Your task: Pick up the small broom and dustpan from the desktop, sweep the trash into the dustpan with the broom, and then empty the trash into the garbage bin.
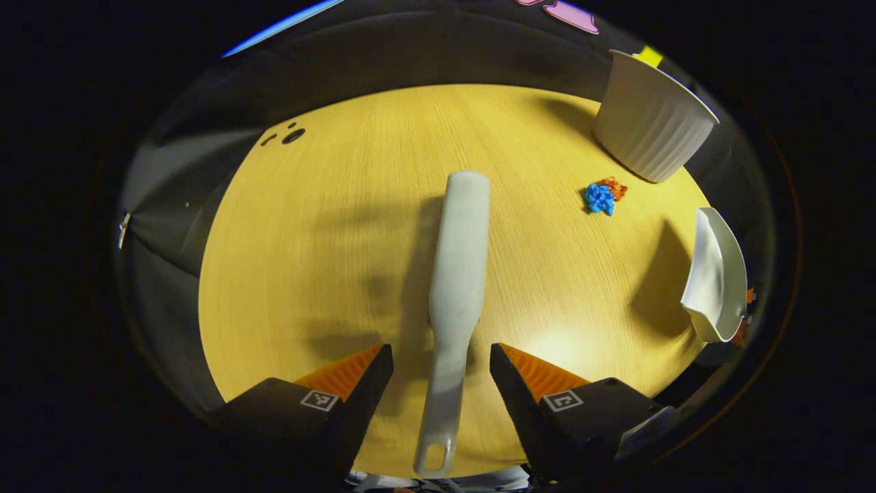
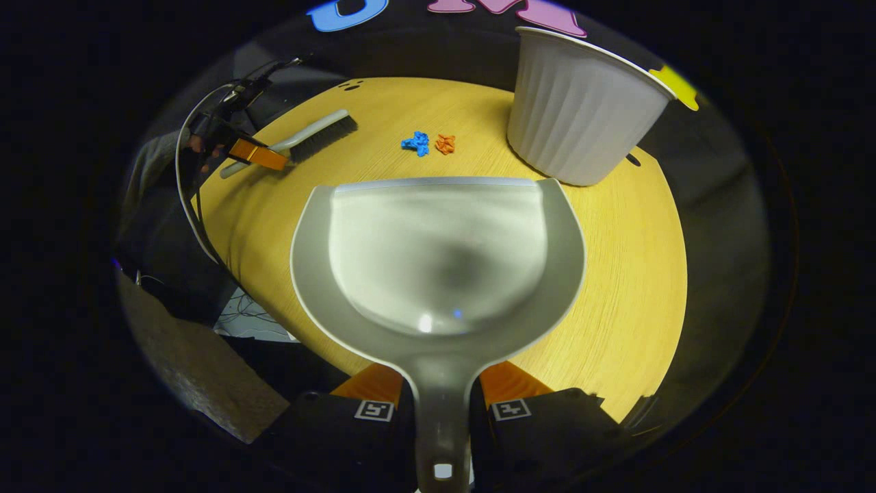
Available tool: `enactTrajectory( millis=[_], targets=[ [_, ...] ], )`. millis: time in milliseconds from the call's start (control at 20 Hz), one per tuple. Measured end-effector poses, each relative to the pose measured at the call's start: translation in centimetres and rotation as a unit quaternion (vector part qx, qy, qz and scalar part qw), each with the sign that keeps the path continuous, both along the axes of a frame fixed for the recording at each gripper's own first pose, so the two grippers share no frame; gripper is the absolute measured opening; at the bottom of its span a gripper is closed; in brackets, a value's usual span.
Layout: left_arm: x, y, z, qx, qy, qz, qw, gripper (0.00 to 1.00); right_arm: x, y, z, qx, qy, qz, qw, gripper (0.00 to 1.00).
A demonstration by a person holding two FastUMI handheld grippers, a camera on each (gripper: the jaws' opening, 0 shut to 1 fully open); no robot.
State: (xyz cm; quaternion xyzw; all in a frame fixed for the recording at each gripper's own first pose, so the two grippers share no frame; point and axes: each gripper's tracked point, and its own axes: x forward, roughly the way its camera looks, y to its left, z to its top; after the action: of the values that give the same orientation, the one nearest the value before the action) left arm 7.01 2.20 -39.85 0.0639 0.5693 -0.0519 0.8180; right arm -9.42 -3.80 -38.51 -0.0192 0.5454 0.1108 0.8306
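Observation:
The pale grey small broom (image 1: 457, 274) lies flat on the round wooden table (image 1: 328, 226), brush end pointing away. My left gripper (image 1: 441, 370) is open, one finger on each side of the broom's handle without pressing it. My right gripper (image 2: 441, 394) is shut on the handle of the grey dustpan (image 2: 438, 253), which hangs over the table's near side. The same dustpan (image 1: 718, 274) appears tilted at the right edge of the left gripper view. A blue scrap (image 2: 416, 143) and an orange scrap (image 2: 445, 143) lie together beyond the pan's lip.
A white ribbed garbage bin (image 2: 582, 116) stands on the table at the far right, close to the scraps (image 1: 602, 195). In the right gripper view a hand holds the left gripper (image 2: 254, 153) by the broom (image 2: 311, 135), with cables (image 2: 195, 205) hanging below.

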Motion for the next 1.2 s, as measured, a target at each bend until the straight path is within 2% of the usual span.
enactTrajectory(
  millis=[50,100,150,200,250,300,350,400,450,500,550,600,650,750,800,850,950,1050,1200],
  targets=[
    [0.3,0.0,-0.4,0.004,0.004,-0.002,1.0,0.87,0.0,-0.2,-0.2,0.0,0.003,0.0,1.0,0.42],
    [0.5,0.1,-0.8,0.007,0.01,-0.006,1.0,0.86,0.1,-0.3,-0.3,-0.002,0.006,0.001,1.0,0.42],
    [0.7,0.1,-1.1,0.011,0.015,-0.009,1.0,0.76,0.1,-0.5,-0.4,-0.002,0.009,0.004,1.0,0.42],
    [0.8,0.0,-1.4,0.014,0.02,-0.013,1.0,0.74,0.1,-0.5,-0.5,-0.002,0.012,0.006,1.0,0.37],
    [0.9,-0.1,-1.6,0.015,0.024,-0.016,0.999,0.72,0.2,-0.4,-0.5,0.0,0.016,0.008,1.0,0.42],
    [0.9,-0.3,-2.0,0.013,0.029,-0.016,0.999,0.68,0.3,-0.3,-0.5,0.001,0.019,0.01,1.0,0.37],
    [1.4,-0.8,-1.8,0.007,0.023,-0.019,1.0,0.58,0.4,-0.2,-0.5,0.002,0.021,0.013,1.0,0.37],
    [1.5,-0.8,-2.2,0.009,0.023,-0.021,0.999,0.49,0.5,-0.2,-0.4,0.002,0.024,0.017,1.0,0.42],
    [1.8,-1.0,-2.2,0.015,0.024,-0.026,0.999,0.33,0.6,-0.1,-0.5,0.001,0.027,0.022,0.999,0.42],
    [1.7,-0.6,-1.9,0.031,0.026,-0.03,0.999,0.29,0.9,-0.2,-0.7,-0.001,0.032,0.028,0.999,0.37],
    [2.2,-0.3,-1.5,0.048,0.021,-0.034,0.998,0.28,0.9,-0.2,-0.7,-0.003,0.038,0.033,0.999,0.42],
    [3.2,-0.3,-0.9,0.064,0.004,-0.04,0.997,0.28,1.0,-0.3,-0.7,-0.006,0.044,0.038,0.998,0.42],
    [4.4,-0.8,-0.2,0.076,-0.017,-0.05,0.996,0.26,1.0,-0.6,-0.7,-0.011,0.052,0.044,0.998,0.37],
    [6.7,-2.7,1.2,0.09,-0.047,-0.078,0.992,0.24,1.1,-1.0,-0.8,-0.02,0.071,0.056,0.996,0.37],
    [7.6,-3.8,1.4,0.095,-0.052,-0.094,0.99,0.24,1.3,-1.2,-0.8,-0.022,0.082,0.06,0.995,0.42],
    [8.4,-5.2,1.5,0.096,-0.053,-0.109,0.988,0.24,1.5,-1.3,-1.0,-0.022,0.091,0.062,0.994,0.37],
    [10.0,-7.8,1.1,0.098,-0.054,-0.137,0.984,0.27,2.1,-1.5,-1.2,-0.023,0.099,0.069,0.992,0.37],
    [11.1,-10.4,0.1,0.099,-0.051,-0.163,0.98,0.24,2.9,-2.0,-1.6,-0.033,0.103,0.078,0.991,0.37],
    [11.5,-14.4,-0.9,0.079,-0.037,-0.205,0.975,0.24,3.7,-2.4,-2.3,-0.036,0.106,0.088,0.99,0.37]
  ],
)
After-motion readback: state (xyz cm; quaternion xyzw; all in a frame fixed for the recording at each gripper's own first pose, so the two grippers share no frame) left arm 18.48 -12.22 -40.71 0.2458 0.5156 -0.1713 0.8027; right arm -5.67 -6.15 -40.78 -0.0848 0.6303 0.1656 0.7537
